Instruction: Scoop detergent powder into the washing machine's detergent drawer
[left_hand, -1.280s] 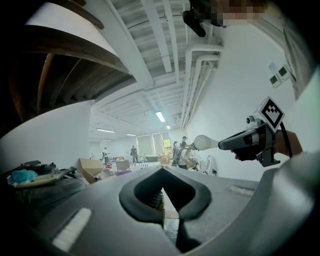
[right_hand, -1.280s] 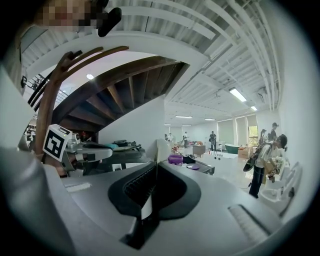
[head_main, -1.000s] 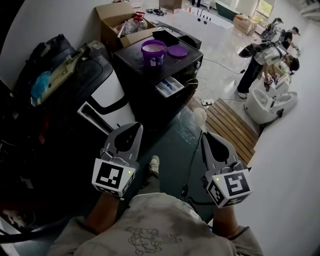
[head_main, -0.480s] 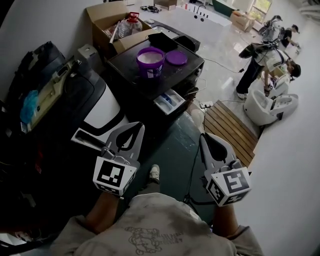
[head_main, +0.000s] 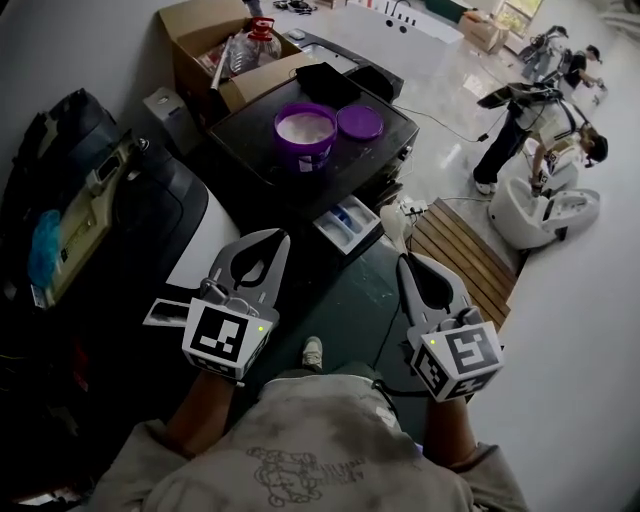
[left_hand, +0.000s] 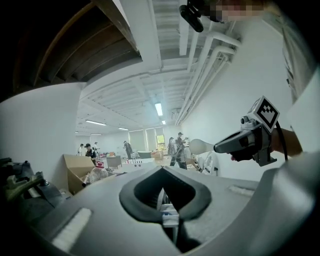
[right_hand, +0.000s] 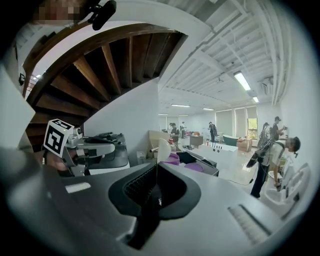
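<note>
Nearer the washing machine now, left gripper points forward, fingers together; right gripper's fingers clamp a scoop.

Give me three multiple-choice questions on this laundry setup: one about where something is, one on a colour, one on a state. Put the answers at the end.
1. Where is the purple lid?
A. On the floor
B. On the washing machine, beside the tub
C. Closed on the tub

2. What colour is the scoop in the right gripper?
A. White
B. Purple
C. Black

3. How is the detergent drawer?
A. Pushed shut
B. Removed and lying on the floor
C. Pulled open

Answers: B, the lid lies flat on the machine's top next to the open tub. A, the gripper is shut on a white scoop. C, the drawer juts out from the machine's front.
</note>
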